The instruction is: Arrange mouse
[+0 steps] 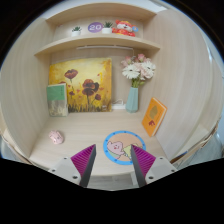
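Mouse (57, 136), small, pink and likely light, hard and smooth, sits on the desk (90, 132) beyond and off to one side of the released, empty gripper (113, 163); pinching its flanks looks safest.

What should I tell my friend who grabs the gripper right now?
Gripper: open, holding nothing, above the near edge of the desk.
Mouse: small and pink, on the desk beyond the left finger, not touched.
Round mouse pad: just ahead of the fingers, nothing on it.
Behind: flower painting, vase of flowers, orange frame.
Done: nothing that shows.
Left: probably reach left, pick up the mouse, set it on the round mouse pad.
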